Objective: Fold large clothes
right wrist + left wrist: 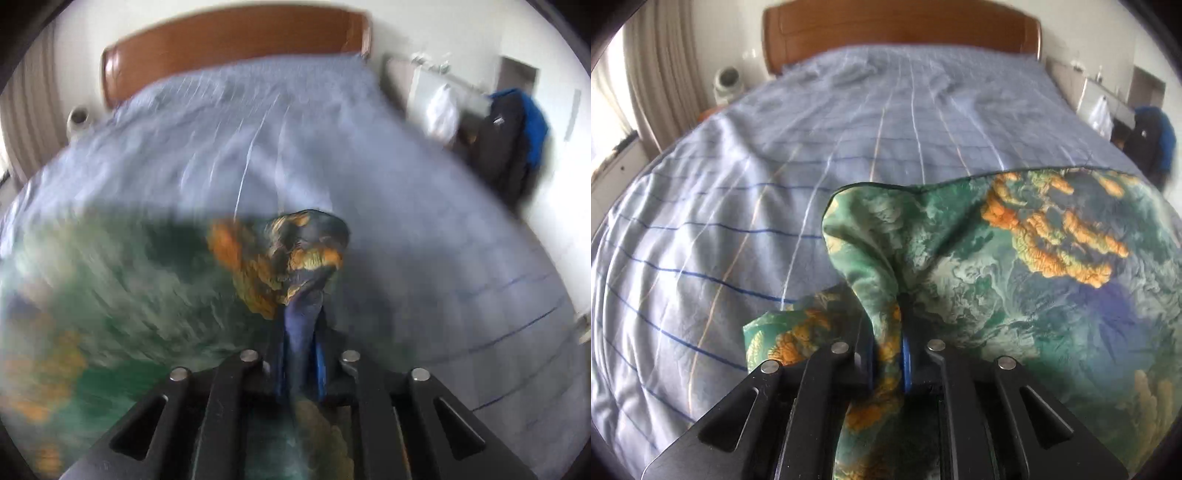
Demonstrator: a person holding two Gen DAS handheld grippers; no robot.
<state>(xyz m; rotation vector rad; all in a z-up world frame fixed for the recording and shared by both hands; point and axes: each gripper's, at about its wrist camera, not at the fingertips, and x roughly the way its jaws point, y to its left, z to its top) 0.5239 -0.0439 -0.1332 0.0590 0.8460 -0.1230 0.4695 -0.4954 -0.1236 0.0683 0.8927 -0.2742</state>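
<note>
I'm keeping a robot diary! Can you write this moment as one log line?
step: folding | left tongs: shut on green patterned cloth | right tongs: shut on cloth | under: blue checked bedsheet

Ahead, the blue checked bed (849, 122) lies bare up to the wooden headboard (901, 26), open for passing. The printed cloth (1015, 266) billows across the near side, blocking there.

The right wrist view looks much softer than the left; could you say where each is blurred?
Right wrist view: motion smear across the bed and green printed garment; only the right gripper stays crisp. Left wrist view: mostly sharp, fisheye-bent, garment clear in the left gripper.
</note>
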